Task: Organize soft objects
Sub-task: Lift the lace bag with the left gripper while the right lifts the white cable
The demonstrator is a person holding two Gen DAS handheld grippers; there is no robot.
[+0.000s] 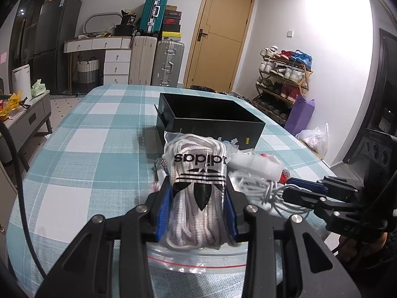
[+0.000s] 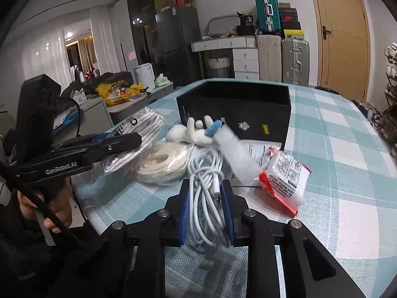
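Observation:
In the left wrist view my left gripper is shut on a clear zip bag of white laces with a black logo, held just above the checked table. Behind it stands an open black box. In the right wrist view my right gripper is shut on a bundle of white cable lying on the table. Around the bundle lie a cream coil in a bag, a white plush toy, a foam roll and a red-and-white packet. The black box sits behind them.
The teal-and-white checked tablecloth stretches left of the box. The right gripper enters the left wrist view from the right; the left gripper and a hand show at left. Suitcases and a shoe rack line the walls.

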